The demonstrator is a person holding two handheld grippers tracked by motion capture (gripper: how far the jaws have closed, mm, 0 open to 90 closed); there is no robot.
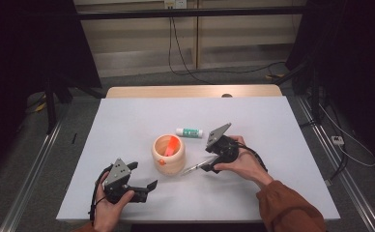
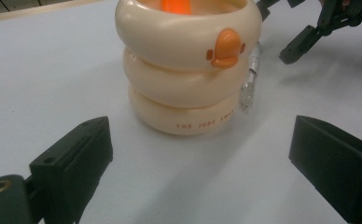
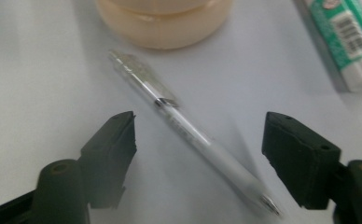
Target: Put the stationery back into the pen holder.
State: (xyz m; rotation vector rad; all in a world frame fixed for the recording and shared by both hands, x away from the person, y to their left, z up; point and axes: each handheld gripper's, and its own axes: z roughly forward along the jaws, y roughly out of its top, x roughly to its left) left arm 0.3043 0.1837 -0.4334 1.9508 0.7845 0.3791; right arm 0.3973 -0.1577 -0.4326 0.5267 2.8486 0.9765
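clear pen lies slantwise between the open right jaws

the pen (image 3: 188,135) lies flat on the white table (image 1: 282,125), just beside the foot of the cream holder (image 1: 169,154). in the high view (image 1: 194,167) its long axis runs on a diagonal, one end toward the holder's base and the other toward the right gripper (image 1: 213,164). in the right gripper view the clear clip end points up toward the holder (image 3: 163,23) and the metal tip lies low, near the right-hand jaw.

the right gripper (image 3: 198,154) straddles the pen — its jaws stand well apart on either side of the barrel, with no pad pressing on it, so nothing is gripped. the left gripper (image 1: 144,186) rests on the table near the front edge, its jaws wide apart and holding nothing.

the right gripper view gives the pen's clip and tip, which the high view renders as a thin pale line. the left gripper view shows the holder's (image 2: 188,60) three stacked rings, an orange duck bill (image 2: 226,46) and the pen (image 2: 250,79) showing past its side. the high view alone shows an orange marker (image 1: 171,145) standing in the holder.

a glue stick (image 1: 189,132) lies behind the holder, apart from the pen. bare table stretches right of the right hand (image 1: 246,166) and toward the far edge — the left side is bare too.
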